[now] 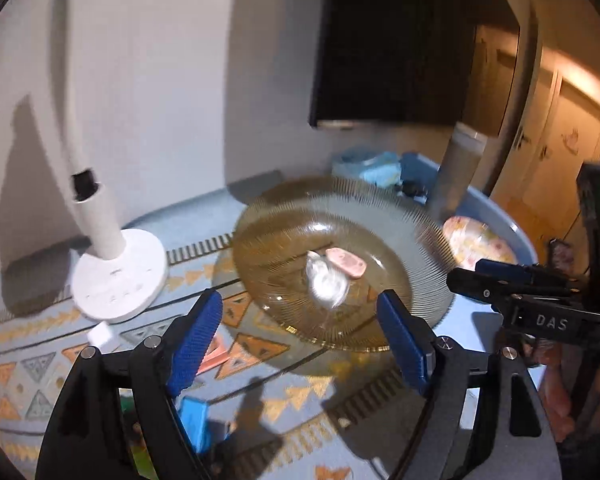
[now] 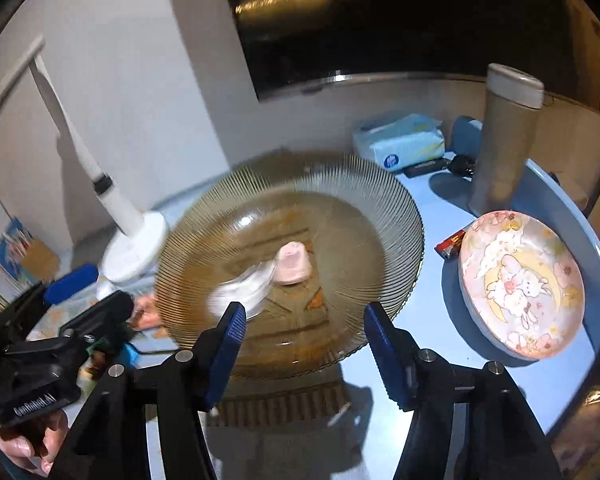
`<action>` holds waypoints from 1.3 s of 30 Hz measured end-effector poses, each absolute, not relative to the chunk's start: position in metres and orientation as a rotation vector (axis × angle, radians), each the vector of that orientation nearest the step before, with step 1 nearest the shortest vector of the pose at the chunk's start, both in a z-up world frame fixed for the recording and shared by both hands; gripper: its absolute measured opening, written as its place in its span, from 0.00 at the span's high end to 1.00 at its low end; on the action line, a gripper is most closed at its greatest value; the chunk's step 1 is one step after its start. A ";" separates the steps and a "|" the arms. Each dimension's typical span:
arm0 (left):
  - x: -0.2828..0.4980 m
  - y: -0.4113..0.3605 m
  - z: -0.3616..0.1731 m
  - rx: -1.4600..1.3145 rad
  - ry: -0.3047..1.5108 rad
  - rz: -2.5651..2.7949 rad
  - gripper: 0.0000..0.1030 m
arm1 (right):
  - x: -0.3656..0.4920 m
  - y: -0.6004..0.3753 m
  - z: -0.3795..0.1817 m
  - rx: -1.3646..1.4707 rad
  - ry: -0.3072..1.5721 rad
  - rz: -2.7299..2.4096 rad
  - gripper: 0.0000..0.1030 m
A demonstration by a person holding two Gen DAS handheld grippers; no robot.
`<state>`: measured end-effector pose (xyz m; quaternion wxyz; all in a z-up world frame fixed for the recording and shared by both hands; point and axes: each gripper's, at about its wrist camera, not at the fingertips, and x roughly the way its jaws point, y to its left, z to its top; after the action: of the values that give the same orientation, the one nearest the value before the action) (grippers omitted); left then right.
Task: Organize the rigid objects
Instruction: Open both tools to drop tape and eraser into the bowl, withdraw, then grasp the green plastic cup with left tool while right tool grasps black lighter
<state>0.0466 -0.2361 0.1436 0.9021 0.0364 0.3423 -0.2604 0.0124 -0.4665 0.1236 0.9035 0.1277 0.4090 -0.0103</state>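
Observation:
A large ribbed amber glass plate (image 1: pixel 400 216) (image 2: pixel 364 200) sits on the table, with a small pink piece (image 1: pixel 346 263) (image 2: pixel 292 264) and a blurred white object (image 1: pixel 326 284) (image 2: pixel 240 288) on it. My left gripper (image 1: pixel 300 340) is open just before the plate's near rim; it also shows in the right wrist view (image 2: pixel 88 292). My right gripper (image 2: pixel 304 348) is open at the plate's near rim; it shows at the right of the left wrist view (image 1: pixel 484 276). A pink rabbit-print plate (image 2: pixel 524 284) (image 1: pixel 480 240) lies to the right.
A white lamp base (image 1: pixel 120 276) (image 2: pixel 134 248) stands left of the glass plate. A tall beige tumbler (image 2: pixel 504 140) (image 1: pixel 456 172), a tissue pack (image 2: pixel 400 140), dark keys (image 2: pixel 460 166) and a small red packet (image 2: pixel 452 242) sit at the back right. A patterned cloth (image 1: pixel 260 368) covers the near table.

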 end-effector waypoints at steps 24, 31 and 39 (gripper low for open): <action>-0.053 -0.037 0.035 0.076 0.790 -0.109 0.15 | -0.030 -0.311 0.042 0.120 0.883 0.265 0.40; -0.050 -0.033 0.029 0.028 0.814 -0.179 0.15 | -0.025 -0.302 0.026 0.067 0.904 0.254 0.40; -0.007 -0.047 0.038 -0.208 0.898 -0.375 0.22 | -0.006 -0.260 0.019 0.130 1.033 0.353 0.40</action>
<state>-0.0071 -0.0471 0.0382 0.8787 -0.0998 0.4308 -0.1799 -0.0064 -0.2602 0.0191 0.8527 0.0615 0.4908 0.1678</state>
